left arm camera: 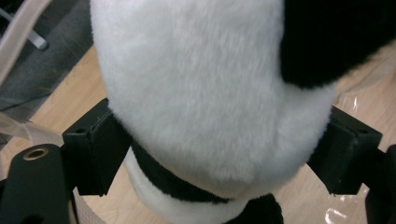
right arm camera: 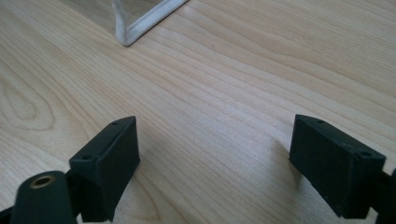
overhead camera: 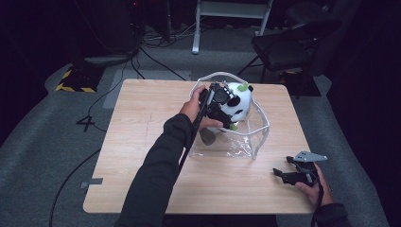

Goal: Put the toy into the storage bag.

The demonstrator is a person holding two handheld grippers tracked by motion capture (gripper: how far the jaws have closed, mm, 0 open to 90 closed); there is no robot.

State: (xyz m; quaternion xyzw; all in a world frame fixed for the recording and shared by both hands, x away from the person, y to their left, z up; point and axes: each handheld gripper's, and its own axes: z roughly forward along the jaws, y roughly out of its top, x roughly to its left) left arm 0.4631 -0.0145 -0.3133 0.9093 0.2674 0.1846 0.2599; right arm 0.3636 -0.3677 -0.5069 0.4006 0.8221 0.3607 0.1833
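Currently the left gripper [overhead camera: 222, 106] sits at the panda plush [overhead camera: 236, 101], inside the open top of the clear plastic bag [overhead camera: 257, 137] near the far edge of the surface [overhead camera: 142, 142], right of its middle. In the left gripper view its fingers [left arm camera: 95, 151] flank the plush's white body on both sides, part open; can't tell whether they press the fur or just touch it. Right gripper [overhead camera: 295, 172] rests low at the near right corner, fingers [right arm camera: 109, 161] spread wide, nothing between them but bare wood; bag's white-trimmed corner [right arm camera: 128, 32] lies ahead.
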